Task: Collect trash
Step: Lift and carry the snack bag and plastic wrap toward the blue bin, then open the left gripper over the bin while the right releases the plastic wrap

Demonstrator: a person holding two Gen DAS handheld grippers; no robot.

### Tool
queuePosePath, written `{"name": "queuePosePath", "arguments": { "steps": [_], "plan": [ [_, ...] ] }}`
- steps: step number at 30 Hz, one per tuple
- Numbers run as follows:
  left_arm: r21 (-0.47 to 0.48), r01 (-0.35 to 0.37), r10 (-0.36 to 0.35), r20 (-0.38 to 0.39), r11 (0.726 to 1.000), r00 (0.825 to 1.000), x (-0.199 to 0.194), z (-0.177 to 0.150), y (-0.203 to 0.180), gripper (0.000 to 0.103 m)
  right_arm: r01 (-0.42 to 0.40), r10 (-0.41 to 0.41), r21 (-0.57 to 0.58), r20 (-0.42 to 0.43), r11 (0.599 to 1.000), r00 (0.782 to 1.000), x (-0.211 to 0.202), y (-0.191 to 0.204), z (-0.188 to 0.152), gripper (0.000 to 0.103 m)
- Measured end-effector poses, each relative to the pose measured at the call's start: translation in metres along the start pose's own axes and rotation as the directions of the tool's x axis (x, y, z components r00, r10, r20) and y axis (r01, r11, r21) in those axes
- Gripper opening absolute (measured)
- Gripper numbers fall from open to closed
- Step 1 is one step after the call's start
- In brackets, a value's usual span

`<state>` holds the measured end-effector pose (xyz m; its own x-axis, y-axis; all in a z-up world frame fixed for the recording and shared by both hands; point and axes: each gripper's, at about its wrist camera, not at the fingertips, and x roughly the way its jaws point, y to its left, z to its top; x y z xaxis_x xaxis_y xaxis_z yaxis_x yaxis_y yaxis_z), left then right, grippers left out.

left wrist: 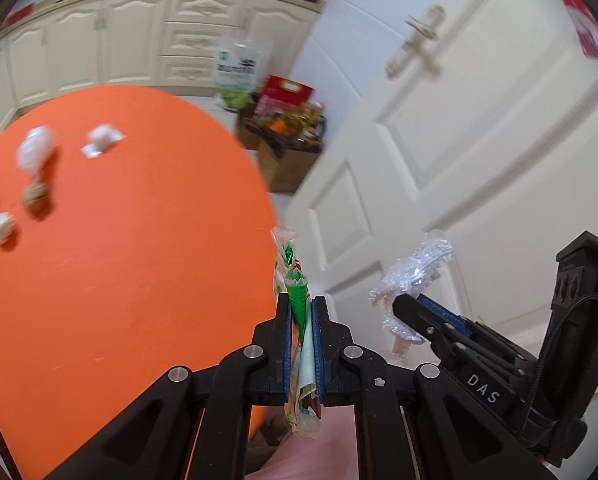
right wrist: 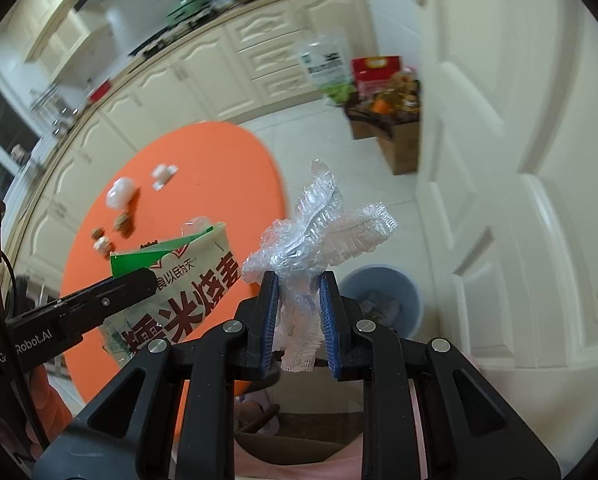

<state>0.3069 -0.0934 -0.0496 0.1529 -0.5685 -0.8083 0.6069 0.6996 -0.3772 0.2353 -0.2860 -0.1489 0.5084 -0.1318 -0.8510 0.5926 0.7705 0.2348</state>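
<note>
My left gripper (left wrist: pixel 301 304) is shut on a flat green and white food wrapper (left wrist: pixel 297 280), held edge-on past the rim of the round orange table (left wrist: pixel 139 260). In the right wrist view the same wrapper (right wrist: pixel 187 280) shows its printed face, with the left gripper (right wrist: pixel 151 280) clamped on it. My right gripper (right wrist: pixel 299 280) is shut on a crumpled clear plastic cover (right wrist: pixel 323 232), seen also beside the door in the left wrist view as the plastic cover (left wrist: pixel 415 272). A blue trash bin (right wrist: pixel 387 300) with some trash inside stands on the floor behind the plastic.
On the table lie a white plastic wad (left wrist: pixel 35 152), a small white packet (left wrist: pixel 101 140), walnuts (left wrist: pixel 35 196) and a paper ball (left wrist: pixel 1 228). A white door (left wrist: pixel 479 140) is at the right. A cardboard box (right wrist: pixel 391 132) of goods and cream cabinets (right wrist: pixel 227 72) stand beyond.
</note>
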Motion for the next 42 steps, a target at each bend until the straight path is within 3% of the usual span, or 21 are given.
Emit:
{"name": "queuePosePath", "arguments": {
  "steps": [9,16,21,30,35,39,42],
  "plan": [
    [0.063,-0.003,0.008,-0.093,0.998,0.996,0.073,0.026,-0.05,0.005,0.059,-0.058,0.105,-0.011,0.993,0.998,-0.005,-0.07,0.001,0.02],
    [0.091,-0.022,0.035,-0.141,0.996,0.989,0.121,0.048,-0.073,0.006,0.073,-0.069,0.134,-0.035,0.988,0.997,0.008,-0.096,0.006,0.02],
    [0.043,-0.025,0.032,-0.173,0.999,0.984,0.14,0.062,-0.072,0.029,0.075,-0.066,0.147,-0.062,0.986,0.996,0.021,-0.103,0.008,0.02],
    [0.036,-0.073,0.078,-0.165,0.997,0.983,0.142,0.067,-0.057,0.03,0.052,-0.041,0.121,-0.094,0.991,0.995,0.044,-0.095,0.017,0.021],
    [0.031,-0.101,0.104,-0.154,0.994,0.983,0.137,0.065,-0.048,0.03,0.027,-0.019,0.102,-0.076,0.994,0.997,0.046,-0.08,0.022,0.03],
    [0.02,-0.114,0.116,-0.156,0.993,0.981,0.134,0.062,-0.041,0.03,0.047,-0.042,0.084,-0.052,0.995,0.998,0.043,-0.067,0.021,0.05],
    [0.018,-0.117,0.118,-0.157,0.993,0.98,0.132,0.059,-0.038,0.03,0.043,-0.039,0.07,-0.059,0.997,0.998,0.043,-0.061,0.021,0.05]
  ]
}}
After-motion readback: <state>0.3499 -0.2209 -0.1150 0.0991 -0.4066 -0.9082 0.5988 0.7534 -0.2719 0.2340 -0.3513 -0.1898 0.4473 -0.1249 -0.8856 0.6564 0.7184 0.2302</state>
